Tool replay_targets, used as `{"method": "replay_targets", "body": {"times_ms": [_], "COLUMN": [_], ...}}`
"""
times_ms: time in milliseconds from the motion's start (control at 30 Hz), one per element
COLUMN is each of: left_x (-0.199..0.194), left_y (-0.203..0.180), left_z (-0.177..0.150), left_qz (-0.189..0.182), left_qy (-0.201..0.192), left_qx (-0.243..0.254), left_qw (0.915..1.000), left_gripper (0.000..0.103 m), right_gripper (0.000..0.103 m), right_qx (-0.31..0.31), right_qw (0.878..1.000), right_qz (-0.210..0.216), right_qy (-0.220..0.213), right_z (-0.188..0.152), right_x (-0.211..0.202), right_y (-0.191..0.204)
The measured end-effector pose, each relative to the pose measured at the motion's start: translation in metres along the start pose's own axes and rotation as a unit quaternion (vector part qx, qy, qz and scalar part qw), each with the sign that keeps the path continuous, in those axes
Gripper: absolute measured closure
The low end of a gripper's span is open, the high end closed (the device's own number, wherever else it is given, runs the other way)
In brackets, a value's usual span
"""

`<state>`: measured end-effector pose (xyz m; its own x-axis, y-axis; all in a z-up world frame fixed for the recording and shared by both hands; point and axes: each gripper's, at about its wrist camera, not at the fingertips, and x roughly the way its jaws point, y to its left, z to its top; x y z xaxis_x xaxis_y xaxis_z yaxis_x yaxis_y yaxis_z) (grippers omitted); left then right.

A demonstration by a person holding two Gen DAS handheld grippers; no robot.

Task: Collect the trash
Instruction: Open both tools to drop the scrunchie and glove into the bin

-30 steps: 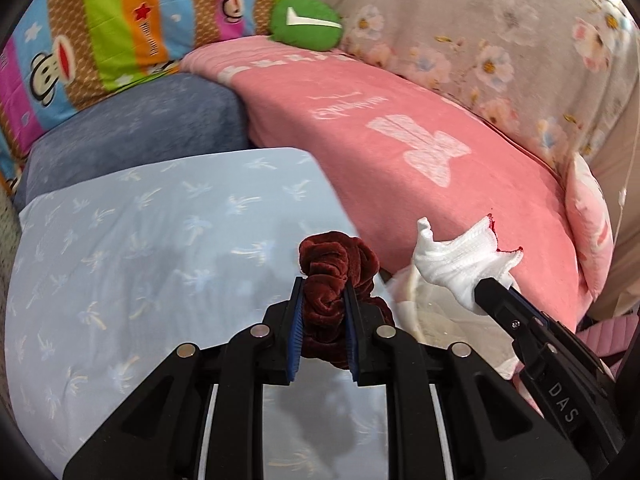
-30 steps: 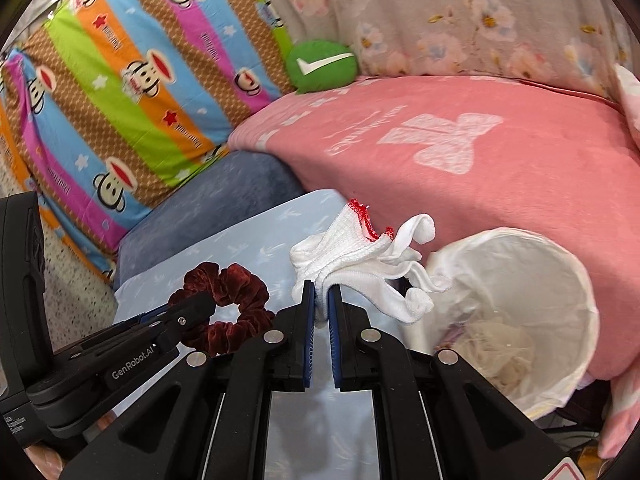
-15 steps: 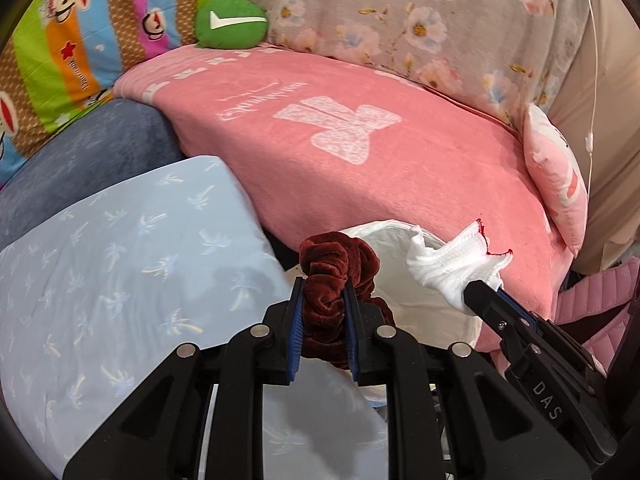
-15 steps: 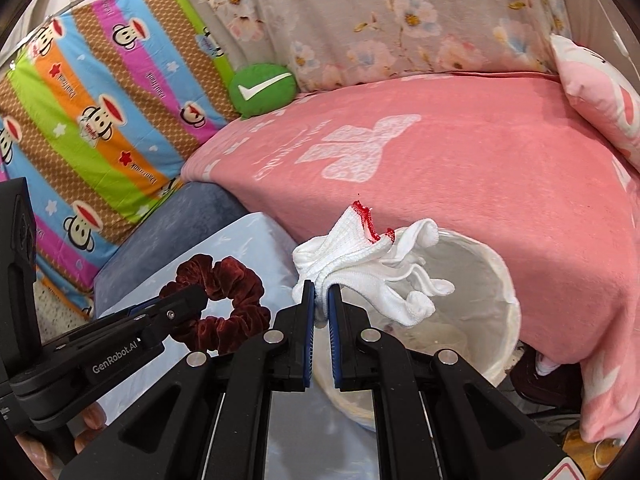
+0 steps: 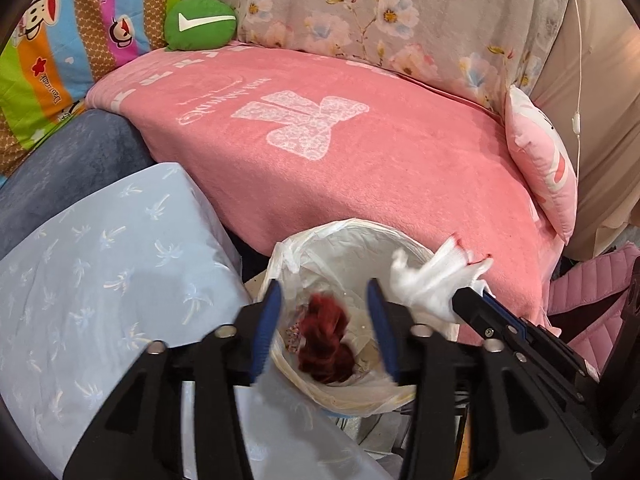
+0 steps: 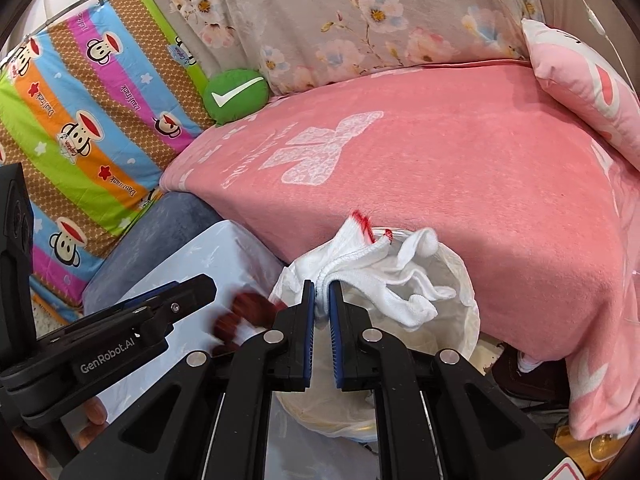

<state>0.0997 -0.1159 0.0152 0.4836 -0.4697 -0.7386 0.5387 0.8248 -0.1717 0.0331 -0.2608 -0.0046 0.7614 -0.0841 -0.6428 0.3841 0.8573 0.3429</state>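
One dark red scrunchie shows blurred between the spread blue pads of the left gripper, touching neither pad, over the mouth of the single white-lined trash bin; that gripper's jaws have just been opening and now stand released, with the scrunchie loose between them; from the right wrist view the scrunchie is a red smear just left of the bin, beside the left gripper's finger marked "GenRobot.AI". One bundle of white gloves with a red-stitched cuff is pinched in the right gripper, whose jaws are clenched on the fabric; the gloves hang over the near rim of the bin; in the left wrist view the same gloves sit at the right edge of the bin, held by the right gripper. The bin stands between one pale blue cushion with a palm print, on the near left, and one pink blanket bearing a white bow and cursive writing too small to read, on the far side. Further back lie one green round pillow with a white tick mark, one striped monkey-print sheet lettered "Paul Frank", one grey floral cloth, and one pink pillow at the far right.
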Motion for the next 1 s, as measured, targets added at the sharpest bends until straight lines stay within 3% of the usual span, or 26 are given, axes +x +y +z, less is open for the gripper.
{"method": "replay_targets", "body": {"times_ms": [533, 1000], "left_x": [-0.002, -0.016], "left_y": [0.016, 0.028], "left_z": [-0.005, -0.027], "left_qz": [0.032, 0.076], "left_qy": [-0.008, -0.011], "left_qx": [-0.013, -0.010], "left_qw": [0.9994, 0.9970], "left_gripper": [0.045, 0.035], "right_gripper": [0.086, 0.068], "right_qx": [-0.030, -0.109], "right_qw": [0.999, 0.993], "right_qz": [-0.003, -0.039], "right_qy": [0.012, 0.016], "right_z": [-0.006, -0.027], "right_x": [0.001, -0.018], "right_y": [0.012, 0.034]}}
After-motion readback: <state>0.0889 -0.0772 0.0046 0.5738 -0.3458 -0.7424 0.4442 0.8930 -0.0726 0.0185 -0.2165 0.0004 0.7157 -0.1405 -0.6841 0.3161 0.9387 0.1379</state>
